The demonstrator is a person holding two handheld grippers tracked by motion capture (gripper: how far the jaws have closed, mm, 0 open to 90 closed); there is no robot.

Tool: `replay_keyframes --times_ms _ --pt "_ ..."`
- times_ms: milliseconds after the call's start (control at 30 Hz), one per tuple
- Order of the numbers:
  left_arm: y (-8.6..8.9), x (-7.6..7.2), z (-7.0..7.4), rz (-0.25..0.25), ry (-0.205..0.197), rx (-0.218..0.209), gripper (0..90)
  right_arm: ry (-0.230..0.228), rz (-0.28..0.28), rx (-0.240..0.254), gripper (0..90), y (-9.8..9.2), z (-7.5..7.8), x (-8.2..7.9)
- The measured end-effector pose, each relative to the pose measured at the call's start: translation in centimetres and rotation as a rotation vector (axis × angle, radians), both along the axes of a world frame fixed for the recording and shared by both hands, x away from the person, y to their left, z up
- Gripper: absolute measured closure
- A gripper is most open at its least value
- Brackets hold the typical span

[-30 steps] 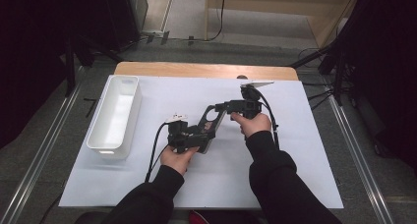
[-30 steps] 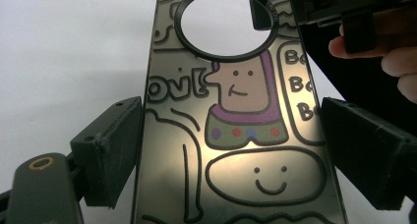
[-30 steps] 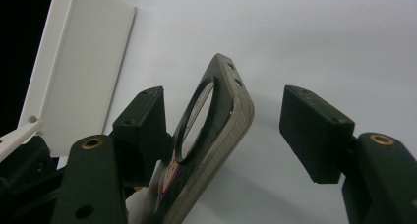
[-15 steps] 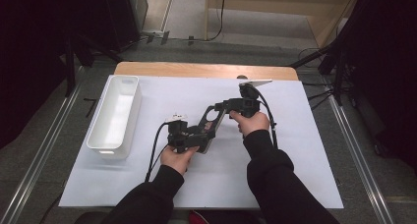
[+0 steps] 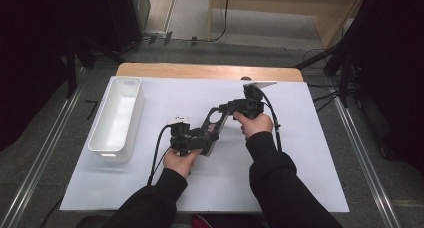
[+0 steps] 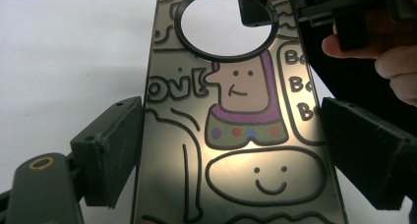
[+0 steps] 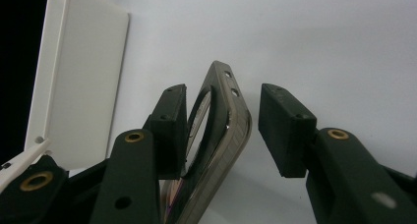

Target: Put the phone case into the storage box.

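Right gripper view: phone case (image 7: pixel 216 135) clamped by left gripper (image 6: pixel 236 150); right gripper (image 7: pixel 223 130) jaws, just closing, apparently not yet gripping; centring advisable.

The phone case (image 6: pixel 236 135) is hanging above the white sheet, held off the surface near the table's middle. It is showing a glossy, see-through back covered with black-outlined cartoon doodles: a purple-suited figure, a smiley blob and speech-bubble lettering. A black ring is circling its round camera opening, and its grey edge (image 7: pixel 231 130) is standing tilted
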State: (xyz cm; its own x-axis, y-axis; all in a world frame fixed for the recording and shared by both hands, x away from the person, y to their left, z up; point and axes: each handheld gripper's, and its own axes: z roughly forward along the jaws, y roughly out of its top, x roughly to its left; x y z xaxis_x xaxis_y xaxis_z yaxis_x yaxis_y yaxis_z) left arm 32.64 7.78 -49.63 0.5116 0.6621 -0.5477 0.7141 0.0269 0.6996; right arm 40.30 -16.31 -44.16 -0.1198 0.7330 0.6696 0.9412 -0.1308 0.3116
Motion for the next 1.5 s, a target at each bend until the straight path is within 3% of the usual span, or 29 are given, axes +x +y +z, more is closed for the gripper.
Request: replay_keyframes --times_ms 833,1500 --pt "-0.04 -0.01 -0.15 0.007 0.002 -0.015 11.7 0.034 -0.008 0.036 67.1 -0.05 0.05 0.08" --pt "-0.41 -0.17 -0.53 0.02 0.012 -0.032 11.7 0.049 -0.017 0.05 72.2 0.03 0.4 0.24"
